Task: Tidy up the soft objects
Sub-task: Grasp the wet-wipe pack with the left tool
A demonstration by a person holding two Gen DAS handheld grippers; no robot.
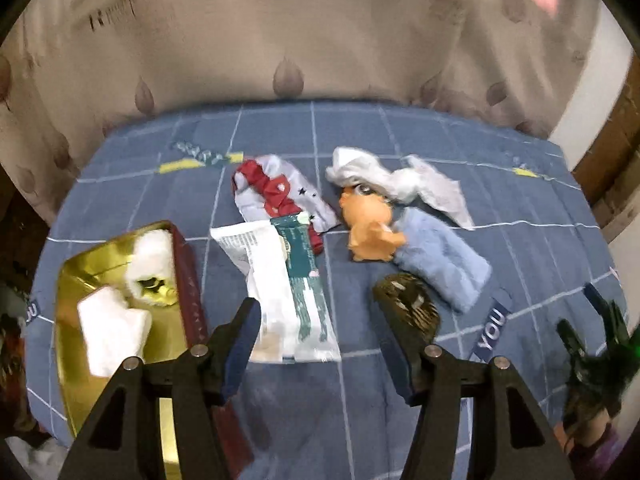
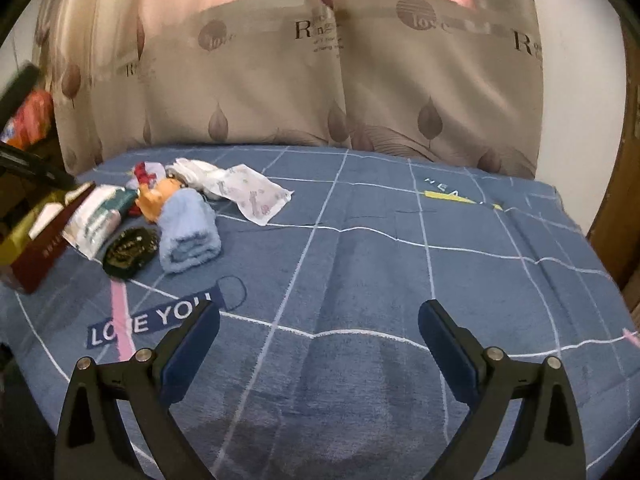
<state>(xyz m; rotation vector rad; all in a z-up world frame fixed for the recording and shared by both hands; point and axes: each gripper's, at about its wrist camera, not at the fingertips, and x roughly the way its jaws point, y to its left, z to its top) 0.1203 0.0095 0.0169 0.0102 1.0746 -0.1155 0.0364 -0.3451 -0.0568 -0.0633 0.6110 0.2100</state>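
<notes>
The left claw is wide open and holds nothing; it hangs over the near end of a white and green packet on the blue checked cloth that covers the desk. The right claw is wide open and empty too, over a bare part of the cloth, well apart from the pile. The soft things lie in a bunch on the far left side: a folded light blue towel, a white cloth, a red and white cloth and an orange toy. They look light and squishy, so a pinch on a thick fold should hold them. To the left is a gold tin box with white soft pieces inside. A dark round thing sits just beside the towel and could get bumped. The packet looks slippery and crinkly.
</notes>
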